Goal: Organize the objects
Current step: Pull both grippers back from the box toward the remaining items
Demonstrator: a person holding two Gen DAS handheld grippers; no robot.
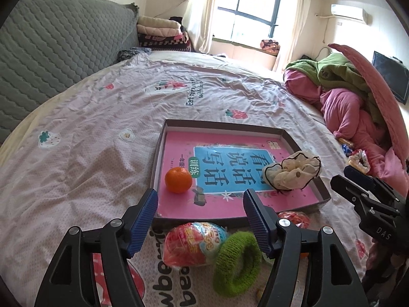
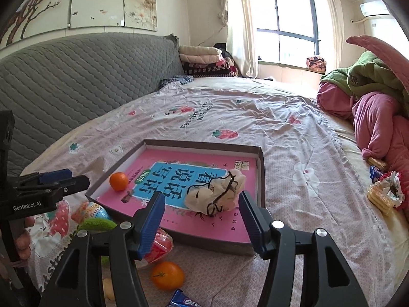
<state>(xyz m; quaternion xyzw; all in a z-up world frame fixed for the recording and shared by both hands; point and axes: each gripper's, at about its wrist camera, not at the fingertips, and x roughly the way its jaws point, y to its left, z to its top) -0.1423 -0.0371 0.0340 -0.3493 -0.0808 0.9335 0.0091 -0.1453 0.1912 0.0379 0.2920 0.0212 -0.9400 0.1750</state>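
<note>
A shallow grey box point(image 1: 324, 194) point(image 2: 261, 168) lies on the bed with a pink book inside. In it sit an orange tangerine point(image 1: 178, 180) point(image 2: 118, 181) and a cream scrunchie point(image 1: 294, 170) point(image 2: 217, 195). My left gripper point(image 1: 200, 204) is open and empty, hovering over the box's near edge, above a red-and-blue snack pack point(image 1: 194, 243) and a green hair ring point(image 1: 236, 261). My right gripper point(image 2: 200, 208) is open and empty, just short of the cream scrunchie. A second tangerine point(image 2: 167, 275) lies on the sheet in front of the box.
A red packet point(image 2: 159, 247) and a blue wrapper point(image 2: 182, 300) lie near the box's front. Biscuits and a floral scrunchie point(image 2: 388, 192) lie at the right by a pile of pink and green bedding point(image 1: 352, 97). A grey quilted headboard point(image 1: 51, 51) runs along the left.
</note>
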